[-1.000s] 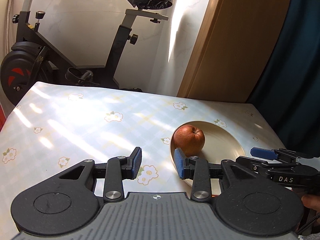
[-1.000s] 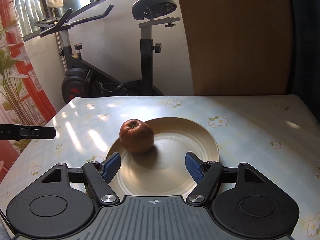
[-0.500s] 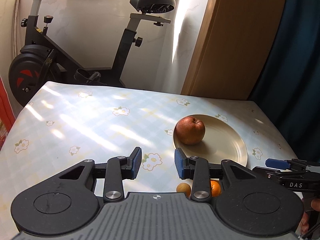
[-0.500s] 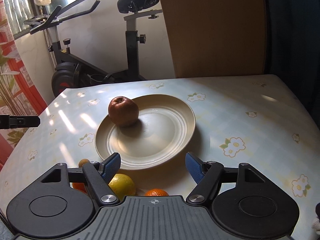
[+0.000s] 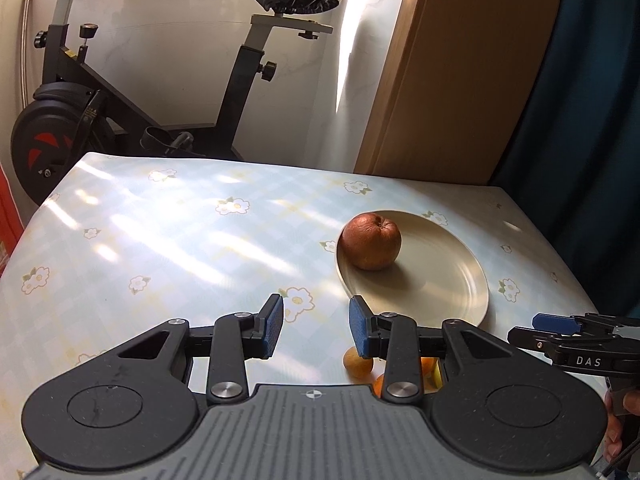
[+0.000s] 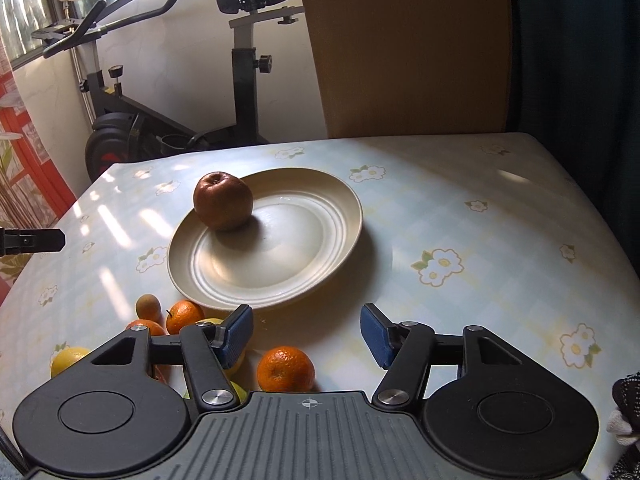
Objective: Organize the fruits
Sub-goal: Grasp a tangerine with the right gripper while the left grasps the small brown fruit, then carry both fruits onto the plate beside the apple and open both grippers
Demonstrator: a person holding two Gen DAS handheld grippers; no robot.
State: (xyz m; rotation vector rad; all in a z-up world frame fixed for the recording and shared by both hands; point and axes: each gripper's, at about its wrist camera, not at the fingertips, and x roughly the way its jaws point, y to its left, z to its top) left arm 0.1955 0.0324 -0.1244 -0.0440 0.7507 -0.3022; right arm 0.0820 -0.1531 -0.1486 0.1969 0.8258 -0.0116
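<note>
Counter (image 6: 480,184) under a flowered cloth, sun striping its left side. A cream plate (image 6: 344,208) sat mid-counter; one apple (image 6: 223,201) rested on the plate's far-left rim area, stem dimple up. The rest of the fruit lay loose on the cloth near the front edge, just clear of the plate's front rim: a small tan fruit (image 6: 148,306), a few mandarins (image 6: 285,369), a lemon (image 6: 68,359) toward the front-left, partly hidden behind the tool.

Right gripper (image 6: 307,334): fingers apart with nothing between them, having just been closing in; the nearest mandarin lay below the gap, not touched. Left gripper (image 5: 316,326): fingers apart with a narrower gap, empty, hovering over bare cloth near the plate's front-left rim.

Handling, as I judged it:
- Mandarins: light, round, skin soft and slightly loose. They would likely roll if nudged on the slick cloth. Best taken across the widest part, pads on opposite sides, gentle squeeze only.
- Lemon: firmer and heavier, waxy; pinch across the short axis, not the tapered ends.
- Tan fruit: too small to identify; needs a nearly closed pinch.
- Apple: heaviest, hard, smooth; already on the plate. It sat close to the rim and might roll if the plate were bumped.

The fruits crowded each other at the left, so the lone mandarin looked easiest to reach cleanly.
</note>
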